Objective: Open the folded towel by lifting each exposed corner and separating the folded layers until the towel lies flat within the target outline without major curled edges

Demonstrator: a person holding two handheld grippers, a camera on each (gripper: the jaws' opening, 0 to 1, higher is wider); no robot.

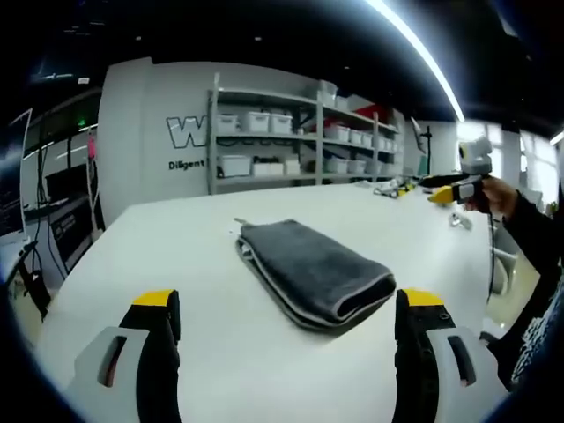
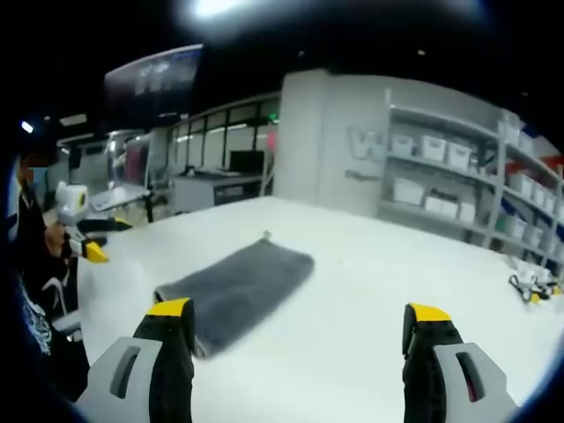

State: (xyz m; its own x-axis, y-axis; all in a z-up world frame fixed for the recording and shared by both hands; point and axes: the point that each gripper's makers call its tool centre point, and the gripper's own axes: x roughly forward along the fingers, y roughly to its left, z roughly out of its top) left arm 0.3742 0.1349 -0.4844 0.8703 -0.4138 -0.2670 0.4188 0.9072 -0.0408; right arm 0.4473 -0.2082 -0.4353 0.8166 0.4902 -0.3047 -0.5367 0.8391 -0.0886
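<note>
A grey towel [image 1: 313, 269] lies folded into a thick oblong on the white table [image 1: 176, 256], its rounded fold facing my left gripper [image 1: 288, 308]. That gripper hovers just short of the towel, jaws wide apart and holding nothing. In the right gripper view the same towel [image 2: 233, 291] lies ahead and to the left, with a small loop at its far corner. My right gripper [image 2: 300, 313] is open over bare table [image 2: 370, 264], beside the towel's near end. Each gripper also appears in the other's view, held in a person's hand: the right one [image 1: 463, 189] and the left one [image 2: 84, 242].
Small yellow-and-black items [image 1: 392, 187] lie on the table's far side, seen again at the right edge [image 2: 533, 286]. Behind the table stand shelves [image 1: 291, 141] with white bins. The person's dark sleeve [image 1: 538, 238] reaches in at the table's right edge.
</note>
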